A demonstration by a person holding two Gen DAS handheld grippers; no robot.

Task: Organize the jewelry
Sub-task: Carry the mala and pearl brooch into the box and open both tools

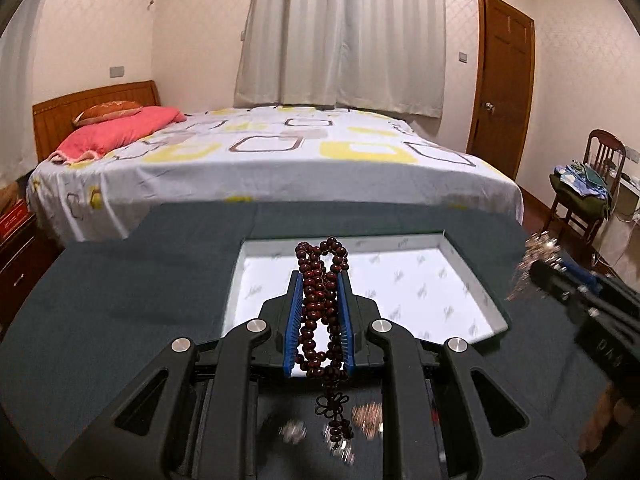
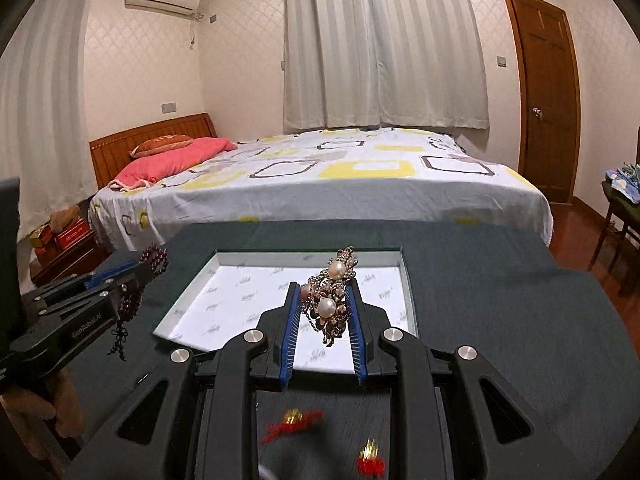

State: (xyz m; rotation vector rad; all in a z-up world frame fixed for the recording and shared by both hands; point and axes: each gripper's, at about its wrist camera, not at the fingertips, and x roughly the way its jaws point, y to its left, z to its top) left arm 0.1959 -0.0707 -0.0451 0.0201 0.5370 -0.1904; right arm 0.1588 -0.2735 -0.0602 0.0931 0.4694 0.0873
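Note:
My left gripper (image 1: 320, 280) is shut on a dark red bead bracelet (image 1: 322, 312), held above the near edge of a shallow white-lined box (image 1: 424, 292); its knotted tassel (image 1: 334, 412) hangs below. My right gripper (image 2: 326, 292) is shut on a gold pearl brooch-like jewelry piece (image 2: 330, 300), also above the box (image 2: 240, 292). In the right wrist view the left gripper (image 2: 132, 276) with the beads (image 2: 154, 258) is at the left. In the left wrist view the right gripper (image 1: 536, 268) shows at the right with blurred glittering jewelry (image 1: 532, 260).
The box lies on a dark grey-green cloth-covered table (image 1: 120, 300). Blurred small jewelry pieces lie on the cloth under the grippers: silvery and gold ones (image 1: 296, 432), red-and-gold ones (image 2: 296, 420). Beyond the table are a bed (image 1: 260, 152), a wooden chair (image 1: 588, 184) and a door (image 1: 504, 80).

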